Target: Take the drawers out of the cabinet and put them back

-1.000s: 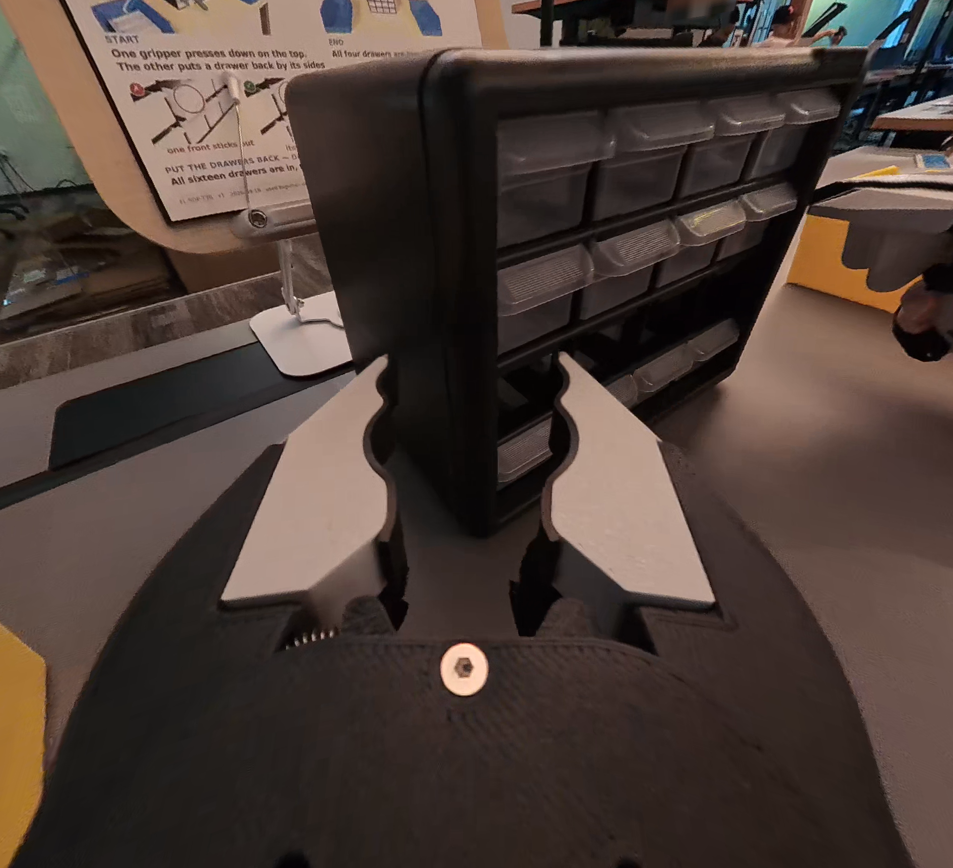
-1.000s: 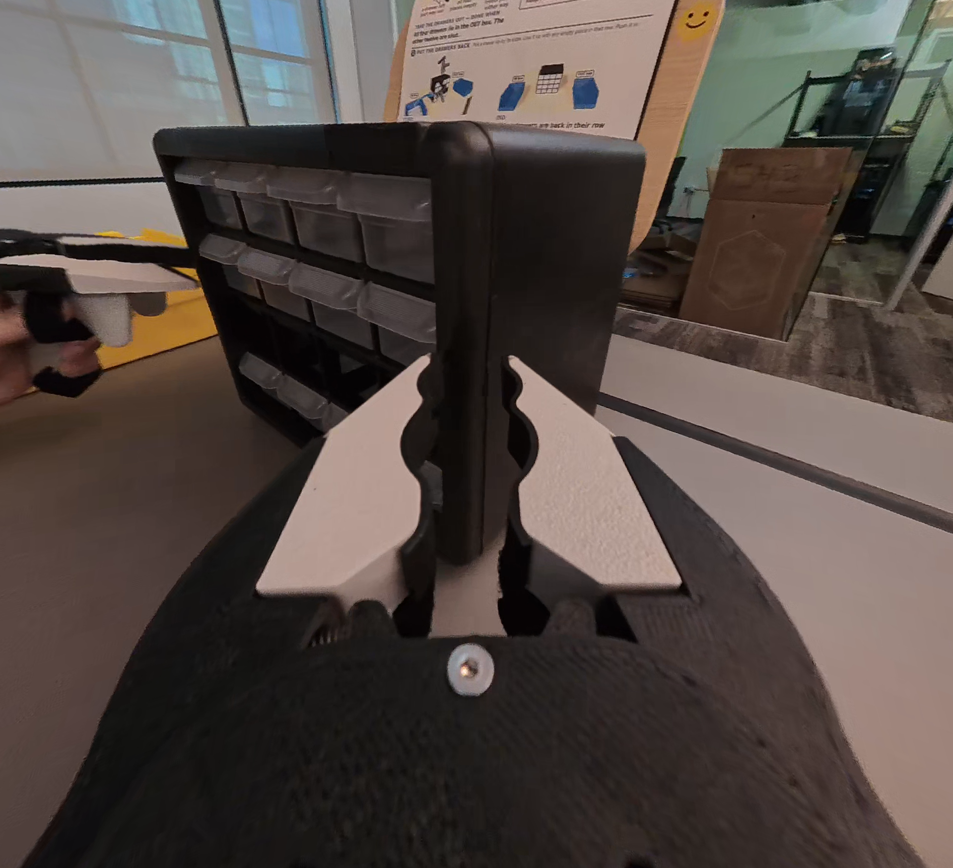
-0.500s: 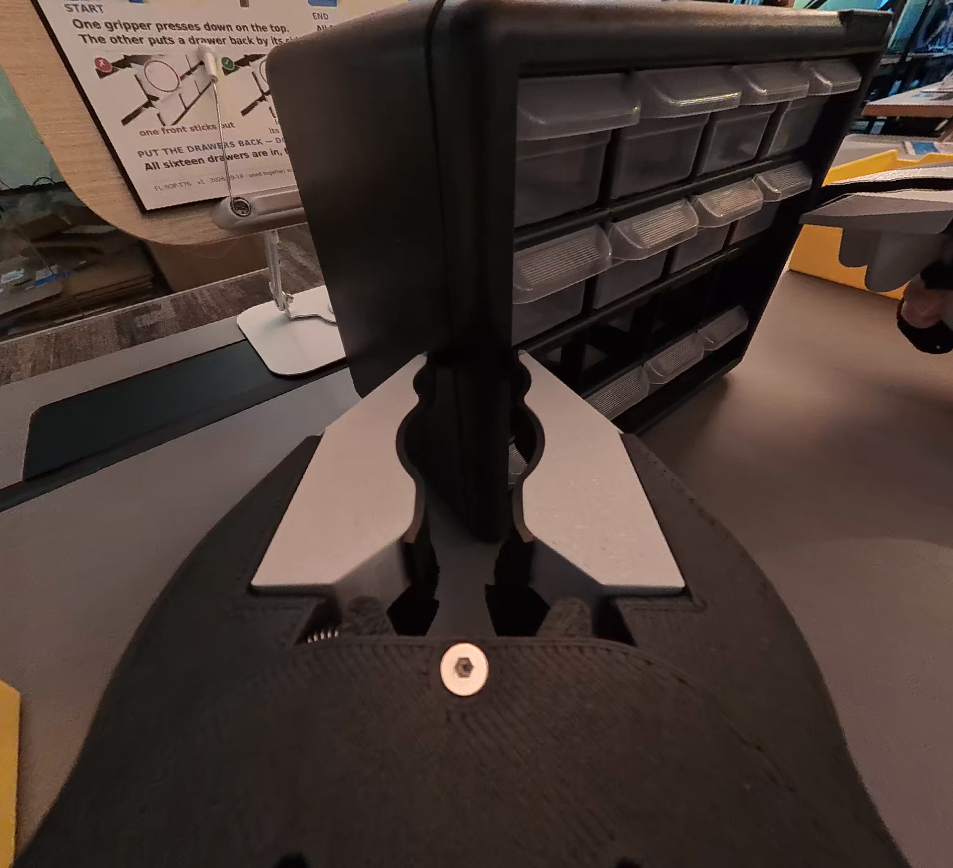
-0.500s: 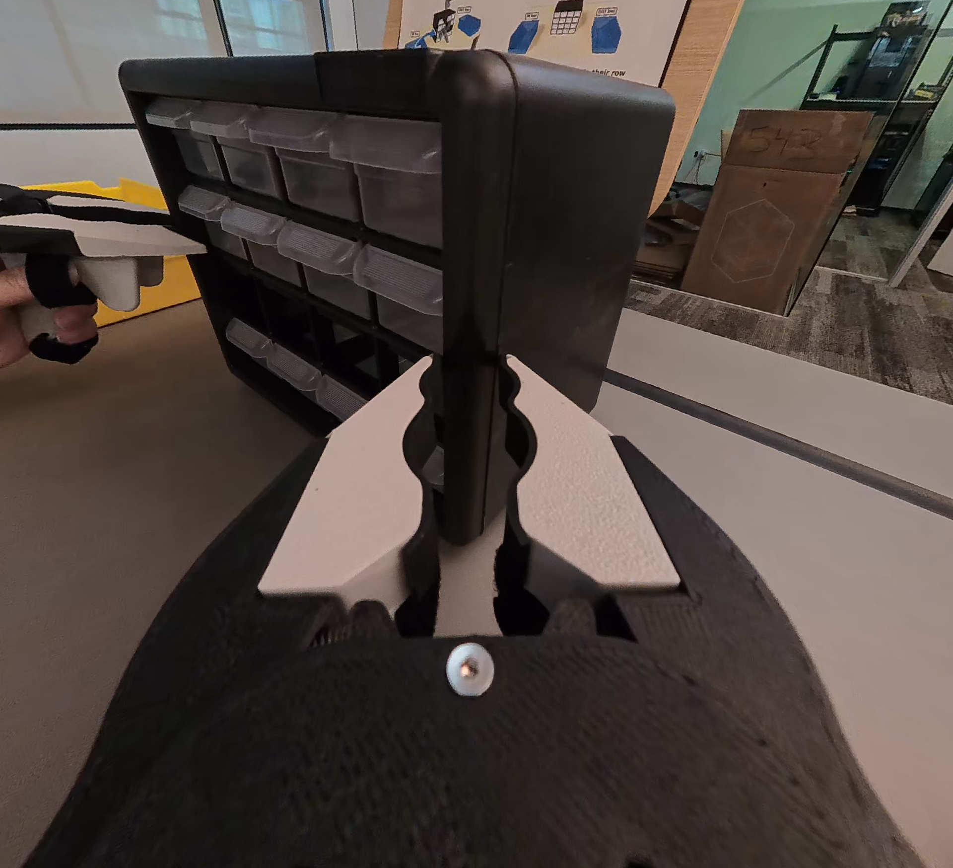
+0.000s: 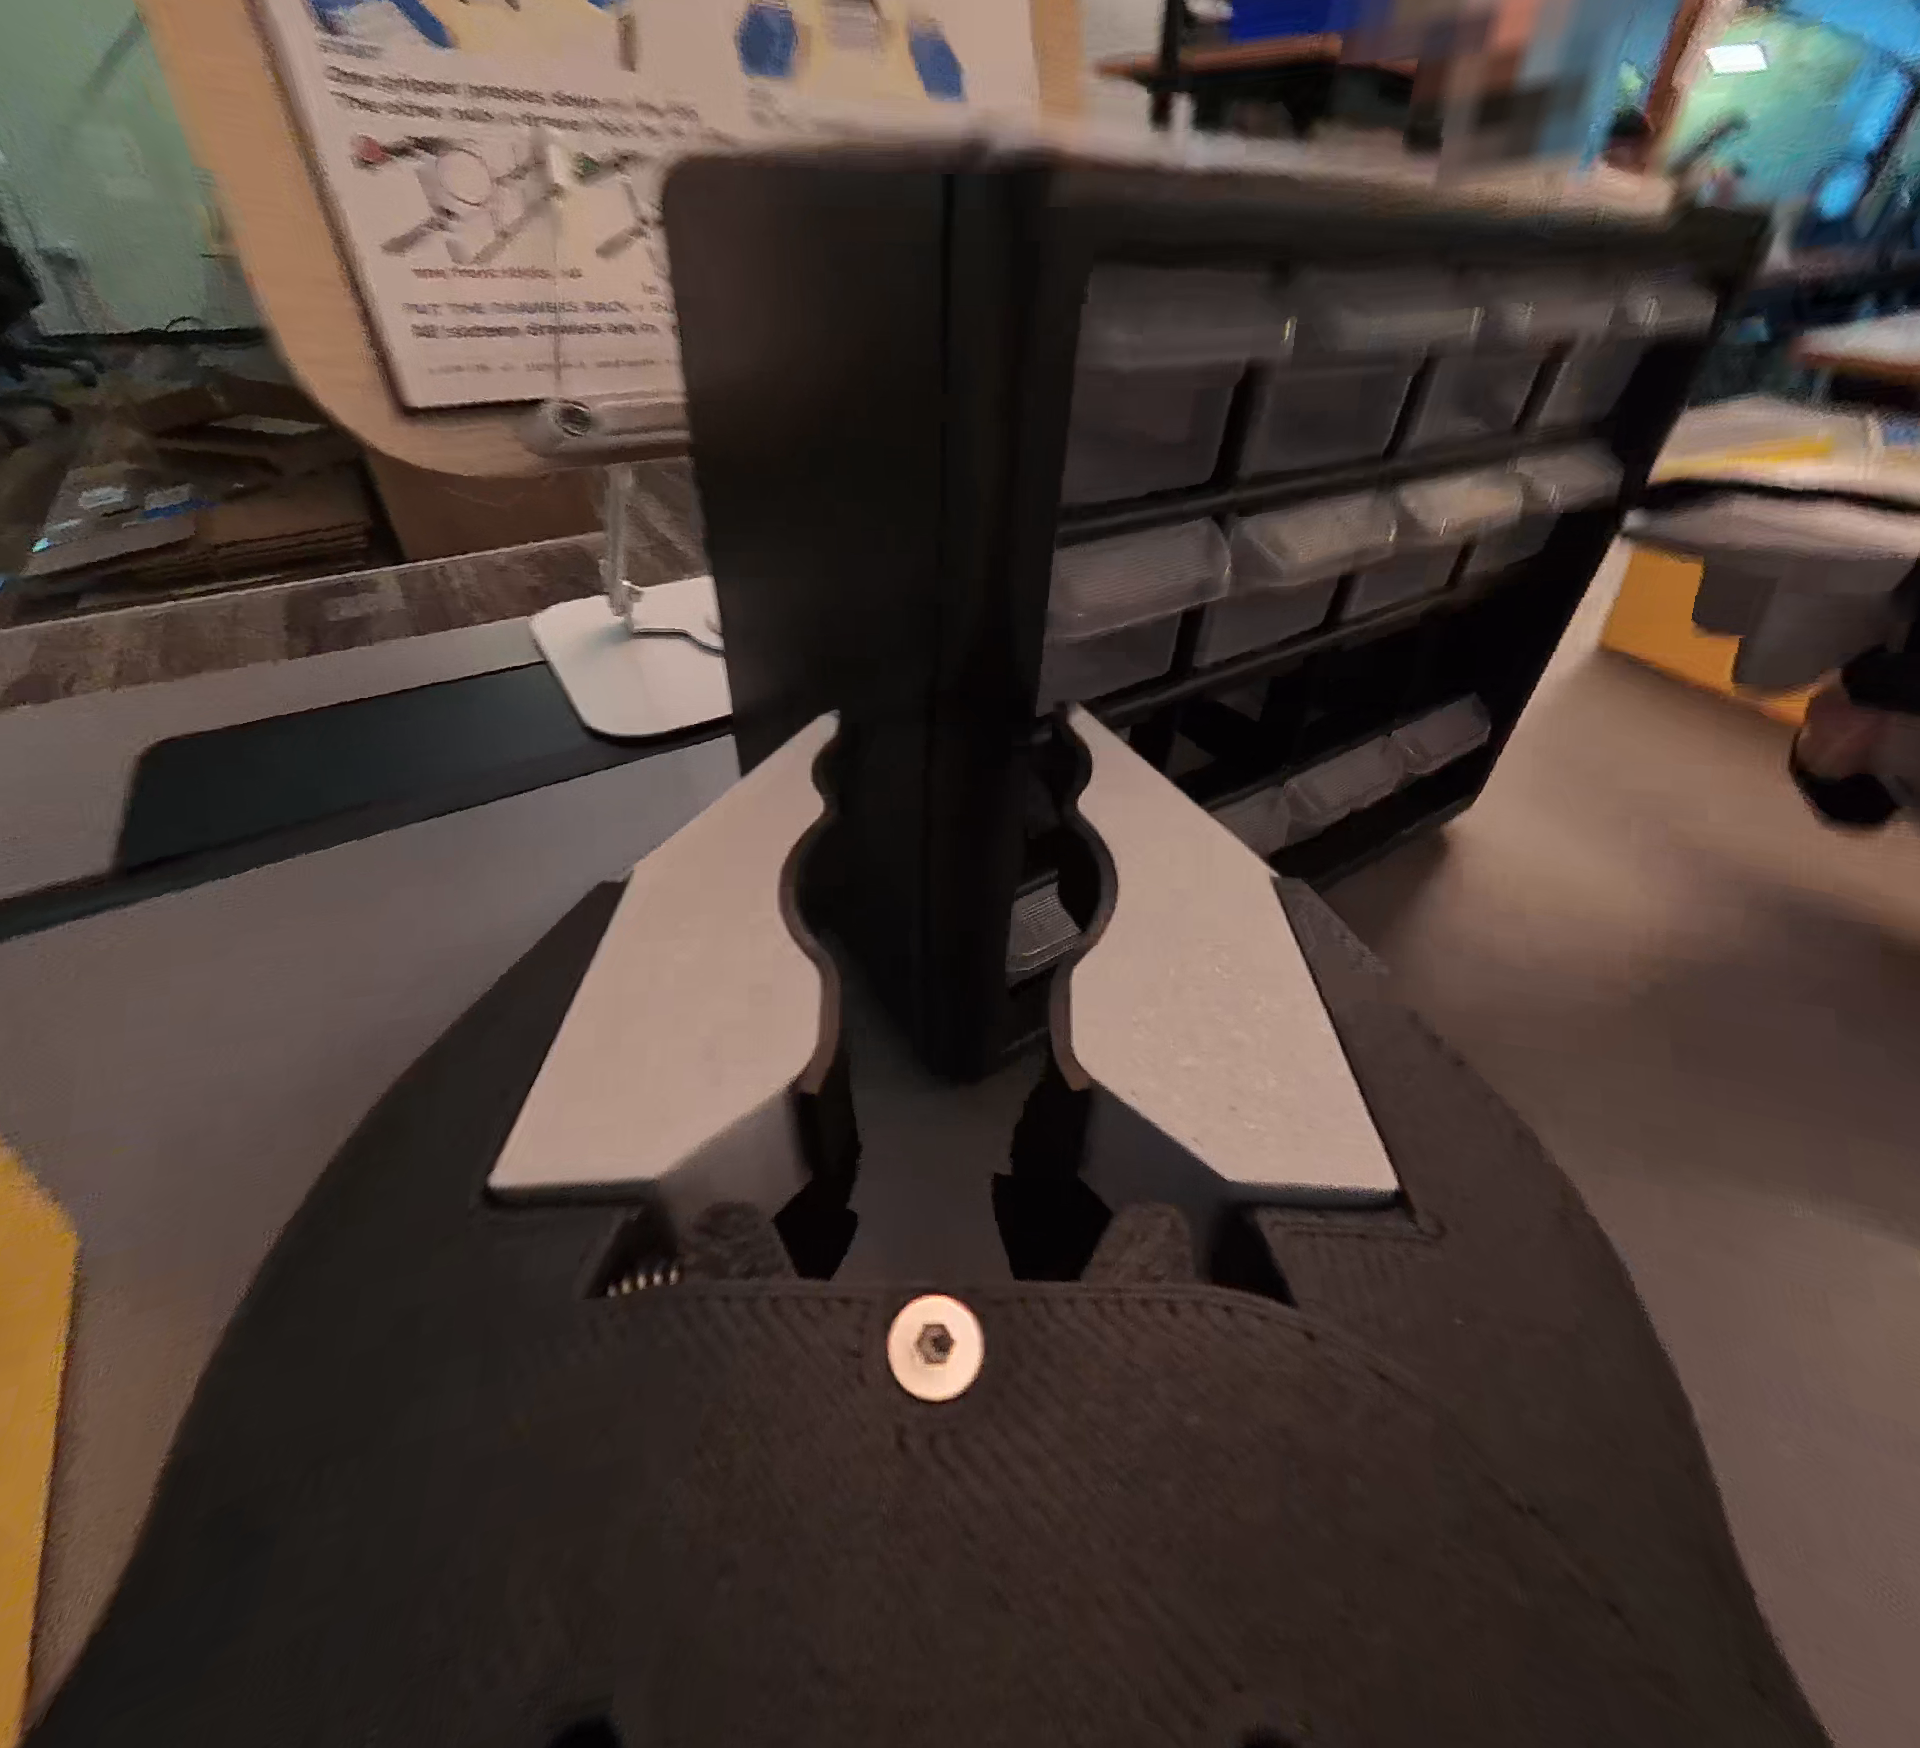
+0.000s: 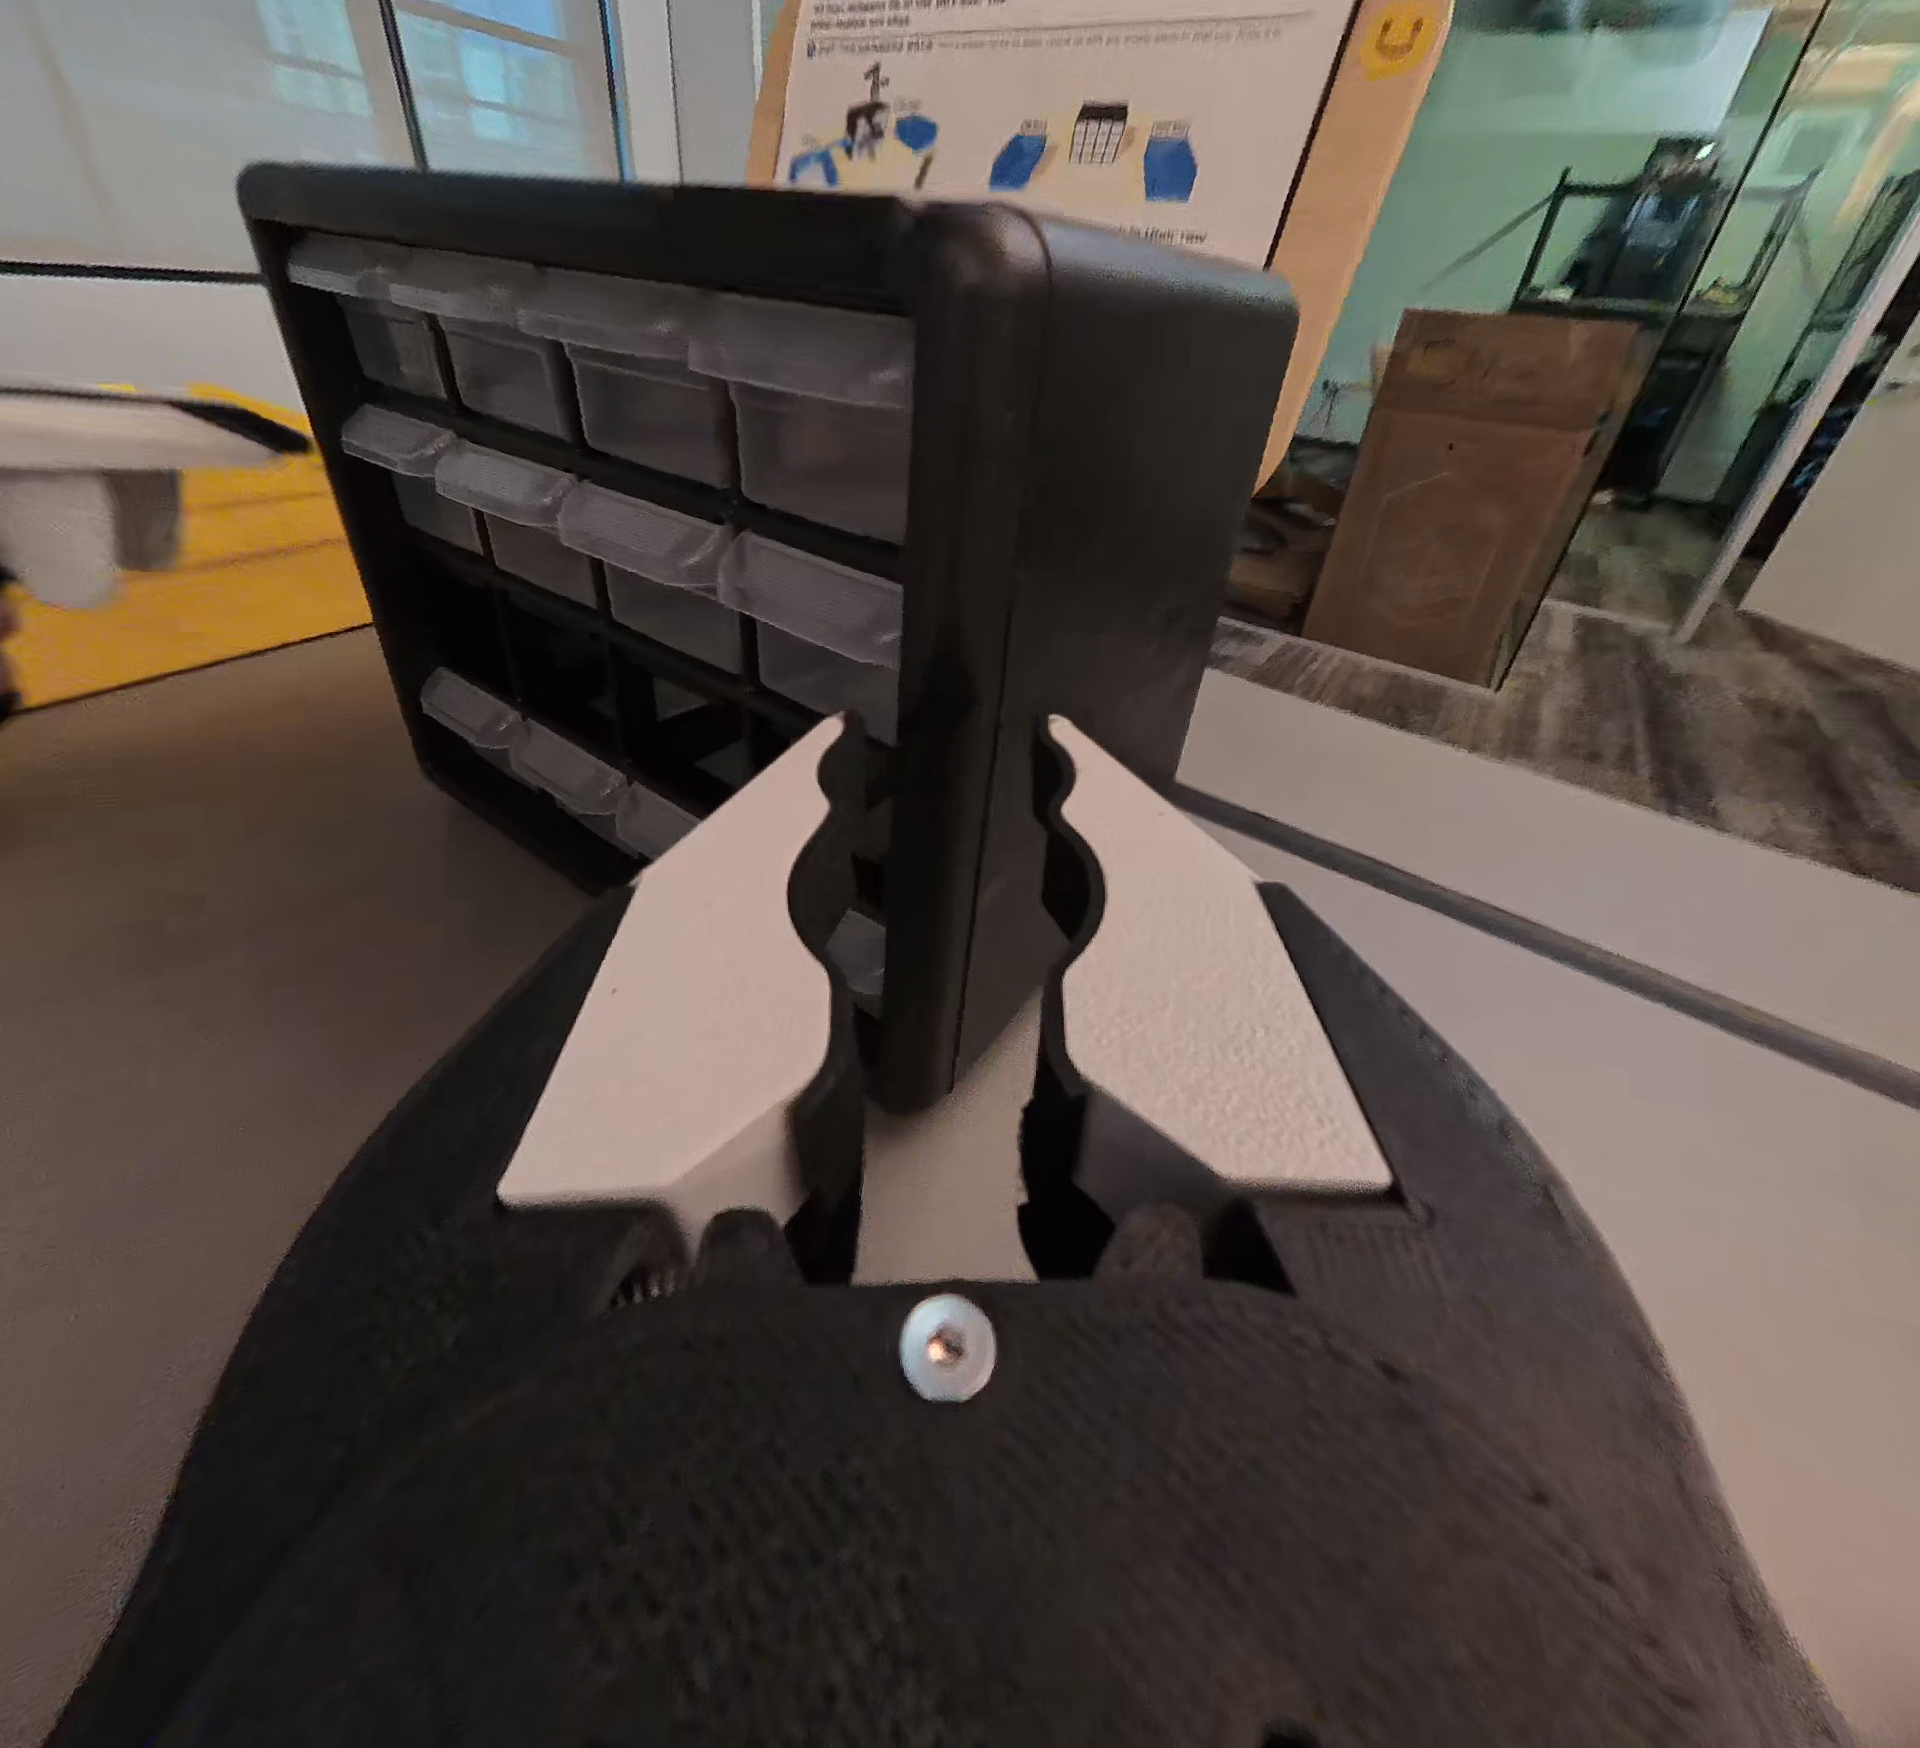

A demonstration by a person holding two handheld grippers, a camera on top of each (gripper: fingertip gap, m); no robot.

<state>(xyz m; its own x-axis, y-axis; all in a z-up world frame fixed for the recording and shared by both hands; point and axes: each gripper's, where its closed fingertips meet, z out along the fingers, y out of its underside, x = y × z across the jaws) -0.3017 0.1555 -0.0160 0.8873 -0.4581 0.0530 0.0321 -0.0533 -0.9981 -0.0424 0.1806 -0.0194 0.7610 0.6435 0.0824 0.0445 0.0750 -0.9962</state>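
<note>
The black drawer cabinet (image 5: 831, 472) stands on the grey table, blurred by motion. Its two upper rows hold clear drawers (image 5: 1153, 410), the third row is dark and empty, and the bottom row holds some drawers. My left gripper (image 5: 951, 722) is shut on the cabinet's near left front corner, one finger on the side wall and one on the front. My right gripper (image 6: 945, 722) is shut the same way on the cabinet's (image 6: 1112, 472) right front corner. Each gripper shows at the far edge of the other view, the right (image 5: 1766, 545) and the left (image 6: 94, 472). I cannot tell whether the cabinet touches the table.
An instruction board (image 5: 623, 88) on a white stand base (image 5: 634, 659) is behind the cabinet, with a black mat (image 5: 343, 763) beside it. A yellow box (image 6: 156, 597) lies past the cabinet's left side, another yellow box (image 5: 1662, 638) past its right. A cardboard box (image 6: 1475, 503) is beyond the table. The left gripper's tips are roughly 25 cm from the right gripper's.
The left gripper closed from open onto the cabinet's corner. Both grippers and the cabinet then shifted together. Both sets of jaws now stand slightly wider than half a second ago.
</note>
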